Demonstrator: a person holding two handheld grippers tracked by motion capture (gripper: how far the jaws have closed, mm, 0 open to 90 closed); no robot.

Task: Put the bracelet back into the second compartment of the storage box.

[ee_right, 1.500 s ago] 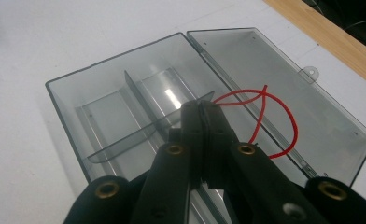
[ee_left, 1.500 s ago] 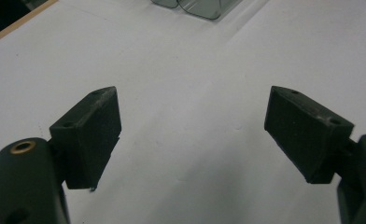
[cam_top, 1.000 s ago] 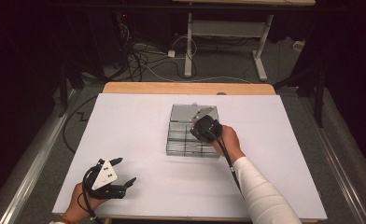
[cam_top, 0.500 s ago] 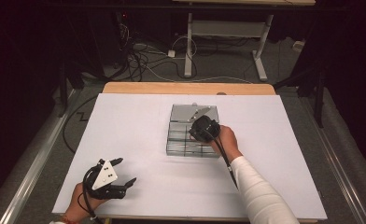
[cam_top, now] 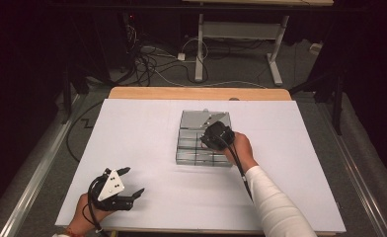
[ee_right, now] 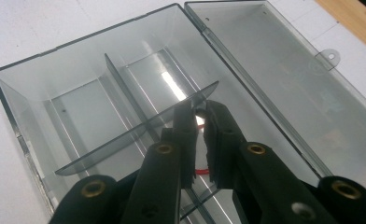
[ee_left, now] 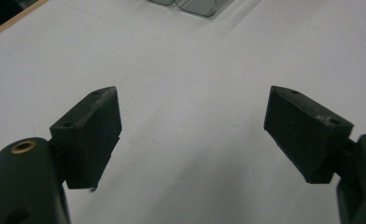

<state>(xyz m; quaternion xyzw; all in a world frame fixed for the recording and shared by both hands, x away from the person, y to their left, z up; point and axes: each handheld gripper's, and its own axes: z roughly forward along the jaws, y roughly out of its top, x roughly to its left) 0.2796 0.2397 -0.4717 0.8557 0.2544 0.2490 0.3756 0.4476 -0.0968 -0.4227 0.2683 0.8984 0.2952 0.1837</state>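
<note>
**Right gripper at divider in open box**

White table (cam_top: 147,148) bears a clear compartment box (ee_right: 55,93), lid (ee_right: 284,70) laid open, right of centre. Right gripper (ee_right: 199,116) sits inside it, jaws narrow, just opening, a curved divider (ee_right: 125,137) between them. Left gripper (ee_left: 190,130) rests near the front-left edge, jaws wide, empty.

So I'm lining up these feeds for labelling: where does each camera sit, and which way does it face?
High view: above the near edge, facing forward and down on the white table; both forearms enter below.
Left gripper view: rides the left hand-held gripper, looking across bare table between spread jaws.
Right gripper view: rides the right hand-held gripper, looking into the clear divided box at a loose divider.
Shared: the box also shows from above.
</note>
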